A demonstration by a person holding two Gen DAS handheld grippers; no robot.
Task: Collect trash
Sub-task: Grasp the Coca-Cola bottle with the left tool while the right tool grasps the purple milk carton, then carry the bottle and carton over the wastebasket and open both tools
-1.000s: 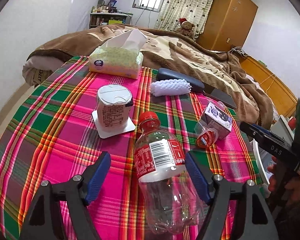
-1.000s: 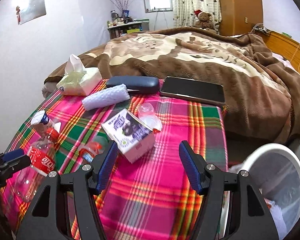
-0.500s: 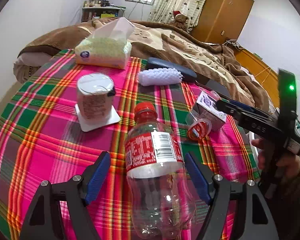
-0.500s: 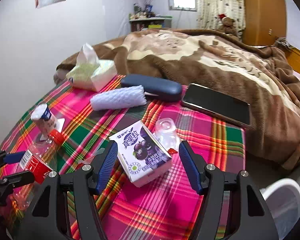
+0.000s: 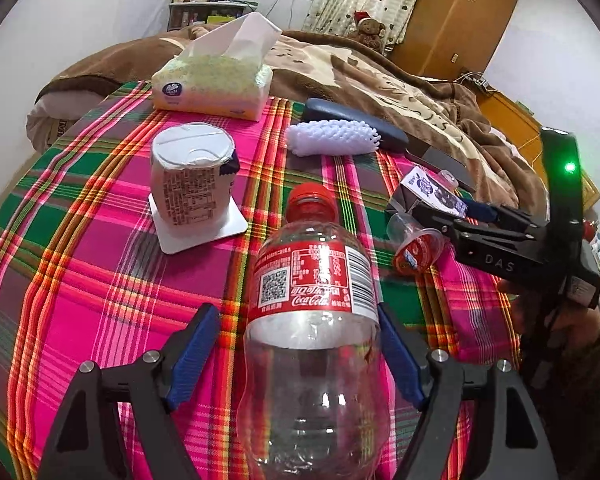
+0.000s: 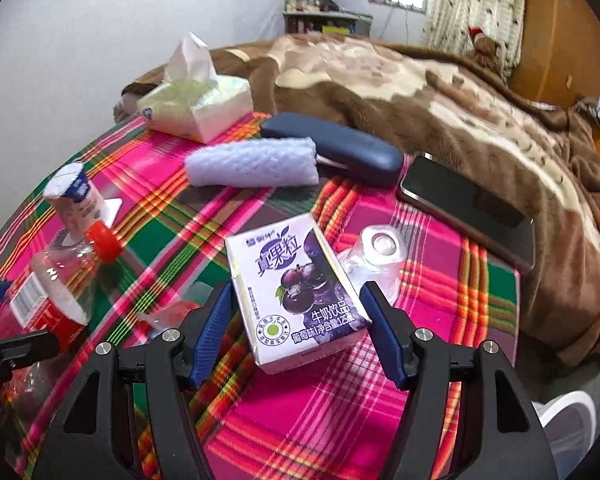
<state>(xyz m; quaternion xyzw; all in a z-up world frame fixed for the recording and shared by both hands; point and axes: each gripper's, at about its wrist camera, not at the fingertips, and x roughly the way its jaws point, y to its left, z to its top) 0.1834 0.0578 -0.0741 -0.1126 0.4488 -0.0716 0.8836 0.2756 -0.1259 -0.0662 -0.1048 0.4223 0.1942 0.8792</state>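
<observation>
We have our left gripper [image 5: 300, 354] around the lying empty Coca-Cola bottle [image 5: 312, 320], jaws spread with the right pad at its side and the left pad clear, having just opened a little. Our right gripper [image 6: 296, 330] straddles the purple milk-drink carton [image 6: 296, 288], jaws wide, having just widened a little, neither pad pressing. Both lie on the plaid tabletop [image 5: 92, 280]. Farther off stand a yogurt cup [image 5: 194, 184] and tissue pack [image 5: 212, 88].
</observation>
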